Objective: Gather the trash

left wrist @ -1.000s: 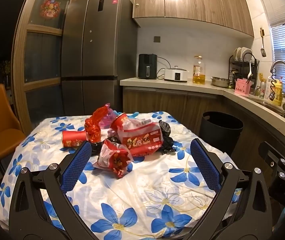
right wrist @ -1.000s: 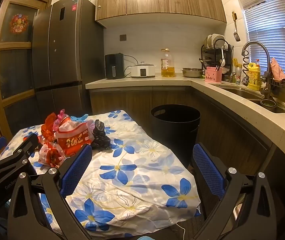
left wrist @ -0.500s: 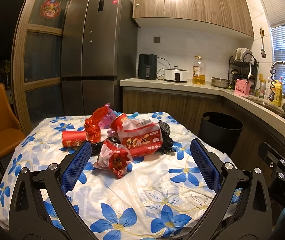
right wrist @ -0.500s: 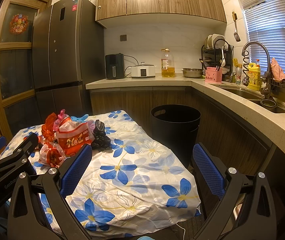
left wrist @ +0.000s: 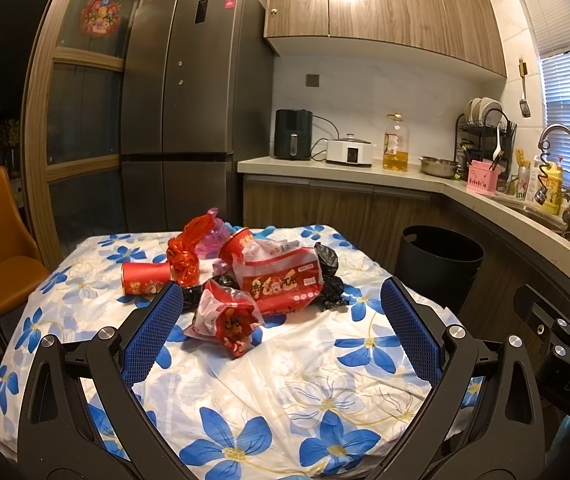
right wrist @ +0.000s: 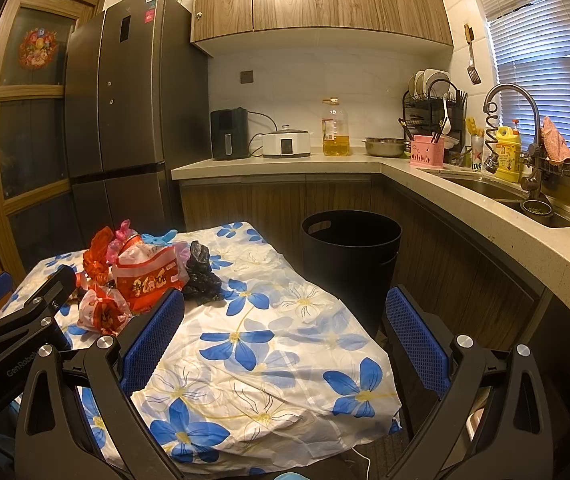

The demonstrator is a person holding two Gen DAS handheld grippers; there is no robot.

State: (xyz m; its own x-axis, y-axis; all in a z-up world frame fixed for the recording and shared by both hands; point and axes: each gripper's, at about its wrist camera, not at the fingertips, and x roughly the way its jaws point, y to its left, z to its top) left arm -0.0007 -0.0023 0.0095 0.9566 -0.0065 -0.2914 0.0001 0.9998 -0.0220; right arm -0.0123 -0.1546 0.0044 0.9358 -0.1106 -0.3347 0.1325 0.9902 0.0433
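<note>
- Left gripper: jaws spread wide, nothing between the blue pads; held above the near part of the floral tablecloth.
- Trash pile straight ahead of the left gripper, mid-table: small crumpled red-and-clear wrapper nearest, just beyond the left pad tip.
- Behind it, large red snack bag, touching black plastic bag on its right.
- Red paper cup lying on its side, ahead-left; crinkled red foil wrapper upright against it.
- Second red cup tilted behind the snack bag.
- Right gripper: jaws wide apart too, empty; over the table's right edge.
- From the right gripper, the same pile sits ahead-left, snack bag beside black bag.
- Black trash bin on the floor ahead, just beyond the table edge, beside the lower cabinets.
</note>
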